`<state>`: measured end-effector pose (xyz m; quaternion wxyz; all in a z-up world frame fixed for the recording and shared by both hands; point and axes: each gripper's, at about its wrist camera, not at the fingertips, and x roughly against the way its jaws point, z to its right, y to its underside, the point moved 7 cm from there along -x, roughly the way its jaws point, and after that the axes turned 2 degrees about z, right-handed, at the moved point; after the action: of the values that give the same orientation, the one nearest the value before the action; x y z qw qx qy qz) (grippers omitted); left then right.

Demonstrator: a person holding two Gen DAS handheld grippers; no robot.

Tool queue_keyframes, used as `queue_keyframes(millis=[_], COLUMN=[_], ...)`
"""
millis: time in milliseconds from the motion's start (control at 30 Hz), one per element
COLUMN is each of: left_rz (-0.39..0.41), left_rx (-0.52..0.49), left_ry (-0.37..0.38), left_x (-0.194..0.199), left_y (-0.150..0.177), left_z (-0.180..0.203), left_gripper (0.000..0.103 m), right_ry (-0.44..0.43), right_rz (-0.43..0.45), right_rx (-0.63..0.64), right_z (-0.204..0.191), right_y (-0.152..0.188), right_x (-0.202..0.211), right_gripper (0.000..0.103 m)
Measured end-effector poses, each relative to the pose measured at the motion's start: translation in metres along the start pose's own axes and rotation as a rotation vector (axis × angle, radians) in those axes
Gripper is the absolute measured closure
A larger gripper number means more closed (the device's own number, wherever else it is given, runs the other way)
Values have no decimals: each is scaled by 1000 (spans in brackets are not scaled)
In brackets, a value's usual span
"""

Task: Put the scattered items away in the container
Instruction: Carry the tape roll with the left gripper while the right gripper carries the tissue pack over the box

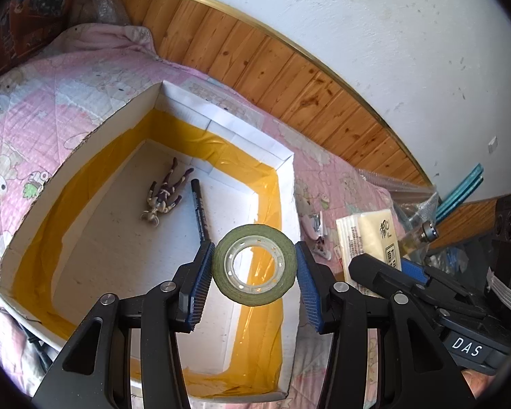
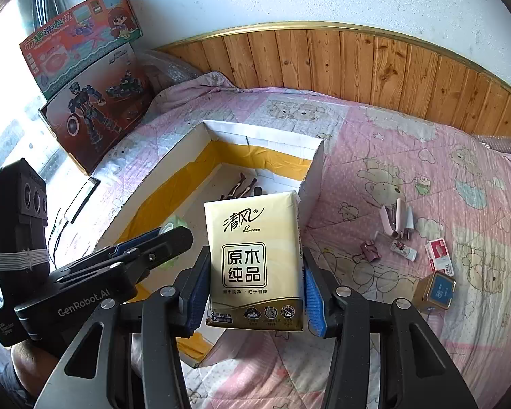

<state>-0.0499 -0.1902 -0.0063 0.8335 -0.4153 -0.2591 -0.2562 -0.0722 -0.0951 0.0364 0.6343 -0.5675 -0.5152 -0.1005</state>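
My left gripper (image 1: 254, 266) is shut on a green tape roll (image 1: 254, 266), held above the near right part of the white cardboard box (image 1: 95, 139) with yellow tape inside. On the box floor lie a small toy figure (image 1: 165, 194) and a black pen (image 1: 200, 209). My right gripper (image 2: 255, 272) is shut on a cream tissue pack (image 2: 253, 259), held over the box's near right corner (image 2: 315, 167). That pack (image 1: 368, 238) and the right gripper (image 1: 391, 272) show at the right of the left wrist view. The left gripper (image 2: 146, 242) shows at the left of the right wrist view.
The box sits on a pink quilted bed (image 2: 408, 156) against a wood-panelled wall (image 2: 323, 61). On the quilt right of the box lie a pink stapler (image 2: 397, 218), binder clips (image 2: 369, 250), a small card (image 2: 403, 250), a red-white packet (image 2: 439, 255) and a small tin (image 2: 434, 289). Toy boxes (image 2: 92, 102) stand at the back left.
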Motion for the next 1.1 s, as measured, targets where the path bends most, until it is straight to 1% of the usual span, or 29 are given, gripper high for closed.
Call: queue_keyframes(millis=[333, 667, 1100], left_rz=[-52, -77, -130], left_rx=[24, 29, 68], left_ry=[-4, 0, 10], left_x=[-17, -32, -56], left_y=[2, -7, -15], left_z=[-5, 2, 5], left_gripper=[54, 54, 54], right_ry=[-7, -17, -32], right_rz=[-2, -3, -20], right_rx=[21, 39, 62], right_z=[-1, -1, -1], right_y=[-18, -35, -52], right_x=[-12, -23, -41], right_gripper=[53, 53, 53])
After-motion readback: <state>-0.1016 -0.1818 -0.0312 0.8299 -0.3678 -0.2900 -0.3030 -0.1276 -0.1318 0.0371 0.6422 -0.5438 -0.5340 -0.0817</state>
